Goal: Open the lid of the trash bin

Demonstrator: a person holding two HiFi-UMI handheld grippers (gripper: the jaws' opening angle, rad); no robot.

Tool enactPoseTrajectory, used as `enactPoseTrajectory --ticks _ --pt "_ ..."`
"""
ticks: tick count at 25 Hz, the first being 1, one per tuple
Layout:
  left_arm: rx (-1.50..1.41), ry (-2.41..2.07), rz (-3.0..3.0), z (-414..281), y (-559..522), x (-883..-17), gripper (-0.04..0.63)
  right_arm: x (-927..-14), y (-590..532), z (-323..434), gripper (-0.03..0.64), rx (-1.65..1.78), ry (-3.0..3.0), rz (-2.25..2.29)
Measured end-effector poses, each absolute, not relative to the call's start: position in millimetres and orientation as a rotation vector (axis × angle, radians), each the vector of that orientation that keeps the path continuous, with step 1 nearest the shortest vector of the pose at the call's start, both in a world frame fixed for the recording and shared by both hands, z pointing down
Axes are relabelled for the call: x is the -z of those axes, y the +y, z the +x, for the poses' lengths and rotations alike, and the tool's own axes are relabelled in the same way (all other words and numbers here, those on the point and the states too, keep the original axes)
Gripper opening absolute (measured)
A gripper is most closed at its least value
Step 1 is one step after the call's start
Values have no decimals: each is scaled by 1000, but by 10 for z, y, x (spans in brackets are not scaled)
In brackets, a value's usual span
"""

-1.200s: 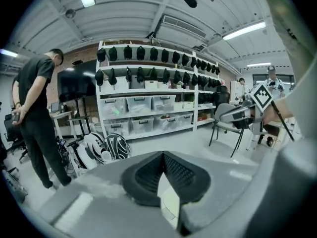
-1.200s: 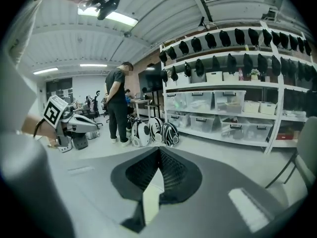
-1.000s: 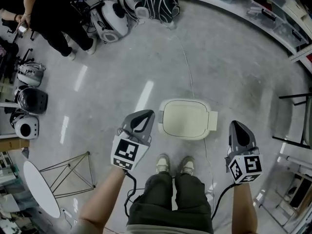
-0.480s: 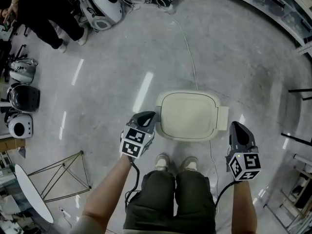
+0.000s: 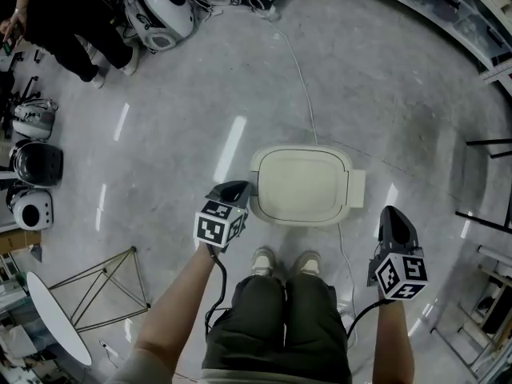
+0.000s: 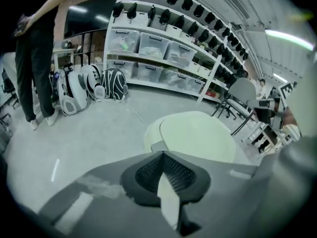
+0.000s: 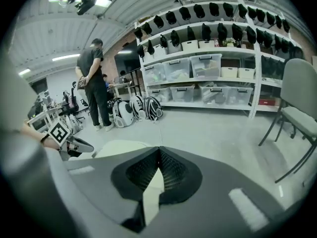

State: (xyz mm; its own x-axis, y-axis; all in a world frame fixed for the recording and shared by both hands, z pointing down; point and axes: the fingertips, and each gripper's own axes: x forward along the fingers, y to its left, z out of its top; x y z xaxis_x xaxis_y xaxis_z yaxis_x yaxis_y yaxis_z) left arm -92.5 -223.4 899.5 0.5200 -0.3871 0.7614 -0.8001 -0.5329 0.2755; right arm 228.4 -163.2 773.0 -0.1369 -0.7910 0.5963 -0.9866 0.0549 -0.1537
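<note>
A cream trash bin (image 5: pixel 302 184) with its flat lid down stands on the floor just ahead of the person's shoes. My left gripper (image 5: pixel 238 188) is shut on nothing, its tips right at the bin's left front edge; whether they touch it I cannot tell. In the left gripper view the lid (image 6: pixel 198 135) lies just beyond the shut left gripper (image 6: pixel 162 153). My right gripper (image 5: pixel 393 214) hangs shut and empty to the right of the bin, clear of it. In the right gripper view the bin (image 7: pixel 115 148) shows left of the right gripper (image 7: pixel 158 148).
A thin cable (image 5: pixel 308 94) runs over the floor to the bin's back. A person (image 5: pixel 72 18) stands far left beside backpacks (image 5: pixel 164 10). A wire stand (image 5: pixel 104 290) and a white oval board (image 5: pixel 60 314) lie left. Shelves (image 7: pixel 208 68) and a chair (image 7: pixel 297 108) stand ahead.
My left gripper has gone down and forward to the bin's left front edge. The right gripper has hardly moved. The head view has shifted a little.
</note>
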Motion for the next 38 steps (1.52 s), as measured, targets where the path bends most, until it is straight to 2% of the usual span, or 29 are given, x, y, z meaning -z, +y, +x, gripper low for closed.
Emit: enactPoseTrajectory --ticks 5,9,26,31,38 --pt "-865 -940 2084 -916 -2125 -8695 2 -7126 -1519 2475 3 -763 -1952 1836" --pt "-910 -937 2050 -944 -2135 -8829 2 -6777 -1479 2476 3 -698 -1986 1818" --pt "-891 -864 1963 -957 -2170 -9117 2 -7028 -1471 2284 3 -752 -1937 1781" --pt "-842 -921 2039 -991 -2242 -8480 2 -6610 -1503 2468 3 -758 -1887 1852" --pt "-867 -1004 2228 -1070 -2386 -6835 2 -5543 -1638 2463 3 -711 -1964 1865"
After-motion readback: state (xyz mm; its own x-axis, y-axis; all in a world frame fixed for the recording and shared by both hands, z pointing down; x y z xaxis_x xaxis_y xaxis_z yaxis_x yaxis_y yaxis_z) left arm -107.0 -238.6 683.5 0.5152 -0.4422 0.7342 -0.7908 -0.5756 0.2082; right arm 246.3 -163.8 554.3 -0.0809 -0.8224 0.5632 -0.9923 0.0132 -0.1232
